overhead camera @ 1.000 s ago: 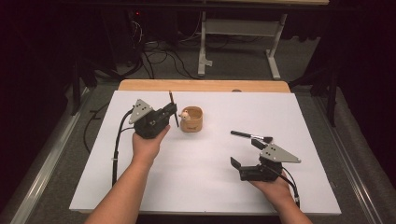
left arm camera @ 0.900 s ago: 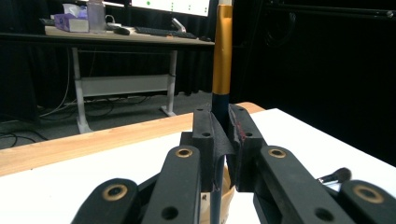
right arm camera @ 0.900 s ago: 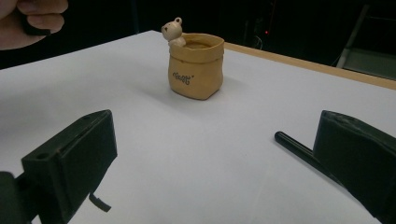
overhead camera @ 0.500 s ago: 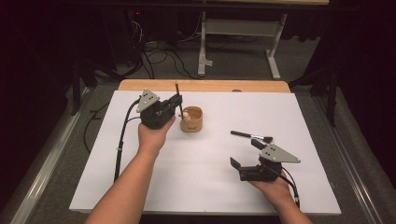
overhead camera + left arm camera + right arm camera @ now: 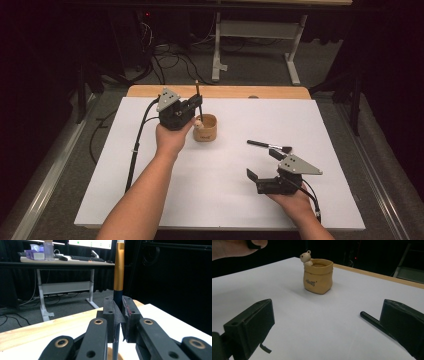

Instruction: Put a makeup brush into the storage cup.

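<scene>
the left gripper (image 5: 196,106), clamped on an upright makeup brush (image 5: 198,95) with a gold band, has moved away from the person and slightly up since a second ago, so the brush now stands over the near-left rim of the tan bear pot (image 5: 205,128) instead of to its left. the right gripper (image 5: 260,167) has stayed put near the table's (image 5: 120,175) front right, jaws wide apart and empty. a second black brush (image 5: 269,146) lies just beyond it.

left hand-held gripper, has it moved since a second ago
Yes. In the high view the left hand-held gripper, shut on a brush, has shifted right and toward the table's far edge, ending closer to the cup, which stayed put.
</scene>
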A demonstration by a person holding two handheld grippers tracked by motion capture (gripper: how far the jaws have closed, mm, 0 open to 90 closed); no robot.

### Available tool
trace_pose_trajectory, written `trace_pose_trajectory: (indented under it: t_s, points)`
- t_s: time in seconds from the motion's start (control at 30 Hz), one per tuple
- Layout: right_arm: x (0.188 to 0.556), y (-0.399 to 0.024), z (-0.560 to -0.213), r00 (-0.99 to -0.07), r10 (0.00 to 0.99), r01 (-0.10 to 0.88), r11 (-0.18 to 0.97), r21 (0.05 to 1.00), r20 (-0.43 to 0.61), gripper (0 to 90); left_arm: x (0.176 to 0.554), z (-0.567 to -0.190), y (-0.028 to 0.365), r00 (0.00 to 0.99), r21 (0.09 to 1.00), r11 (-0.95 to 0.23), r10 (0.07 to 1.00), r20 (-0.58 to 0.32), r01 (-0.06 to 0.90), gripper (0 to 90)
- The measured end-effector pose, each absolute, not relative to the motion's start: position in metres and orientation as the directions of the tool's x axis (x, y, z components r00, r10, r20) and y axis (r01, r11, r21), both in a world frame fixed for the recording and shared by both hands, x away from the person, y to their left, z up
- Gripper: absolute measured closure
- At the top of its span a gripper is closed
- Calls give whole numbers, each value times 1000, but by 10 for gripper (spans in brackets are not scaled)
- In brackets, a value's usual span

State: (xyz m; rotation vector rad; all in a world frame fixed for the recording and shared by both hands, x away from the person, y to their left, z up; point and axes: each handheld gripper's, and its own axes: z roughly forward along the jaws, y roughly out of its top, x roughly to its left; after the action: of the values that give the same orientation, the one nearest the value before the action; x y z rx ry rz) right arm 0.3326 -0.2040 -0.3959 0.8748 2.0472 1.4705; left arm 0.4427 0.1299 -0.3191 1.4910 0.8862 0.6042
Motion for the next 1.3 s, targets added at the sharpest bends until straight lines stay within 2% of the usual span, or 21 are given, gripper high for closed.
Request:
trace_pose_trajectory:
  t_s: [0.53, 1.3]
  points:
    - [331, -204, -395, -691, 723, 222, 218, 950, -4, 11, 453, -313, 120, 564, 985, 25, 817, -117, 169, 827]
    - [331, -204, -395, -694, 720, 220, 220, 950, -6, 11, 466, -326, 121, 534, 981, 5, 838, -109, 192, 827]
